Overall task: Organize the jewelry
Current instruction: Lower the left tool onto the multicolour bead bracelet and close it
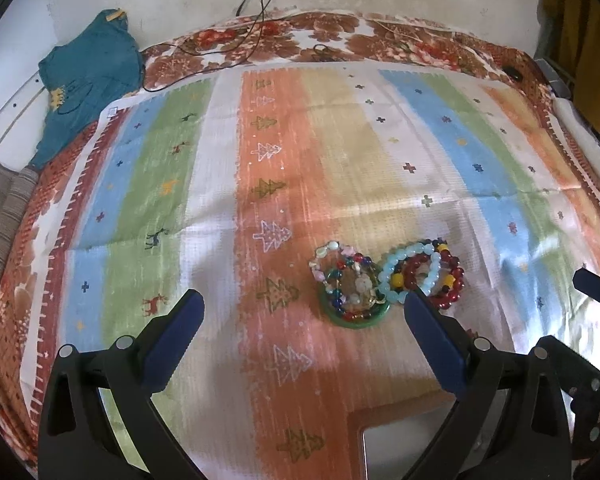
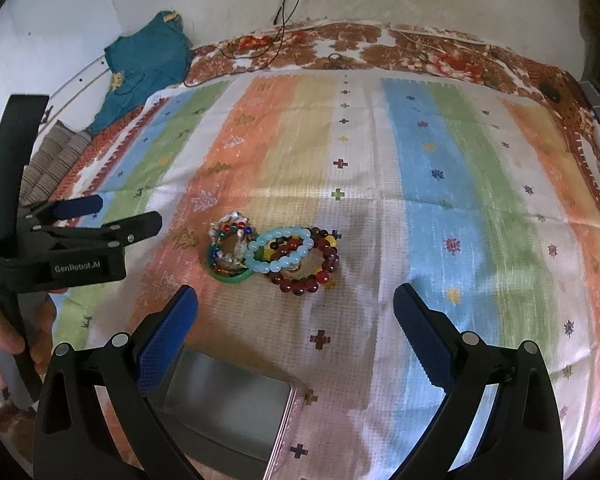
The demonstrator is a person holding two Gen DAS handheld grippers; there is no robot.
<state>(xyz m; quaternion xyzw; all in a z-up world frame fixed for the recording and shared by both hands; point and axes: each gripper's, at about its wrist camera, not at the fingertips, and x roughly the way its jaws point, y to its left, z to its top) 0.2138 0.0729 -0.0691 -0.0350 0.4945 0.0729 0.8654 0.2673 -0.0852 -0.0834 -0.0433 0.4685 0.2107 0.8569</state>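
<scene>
Striped cloth point(image 2: 440, 168) in orange, blue, green and white covers a bed, with a brown floral sheet point(image 2: 352, 46) showing at the far edge. Bracelets heaped mid-cloth: green bangle point(image 2: 230, 276) at left under a multicolour bead strand point(image 2: 230, 232); pale blue bead bracelet point(image 2: 280, 252) overlapping a dark red bead bracelet point(image 2: 300, 280) at right. Left gripper point(image 1: 304, 300) spread wide, empty, its right fingertip just beside the pale blue beads in its own view. Right gripper point(image 2: 296, 300) also wide, empty, near side of the pile. Open tin box point(image 2: 228, 408) lies near, below the right gripper's left finger. Hand point(image 2: 4, 340) at left edge holds the left tool. Teal garment point(image 2: 144, 64) far left against the wall.
</scene>
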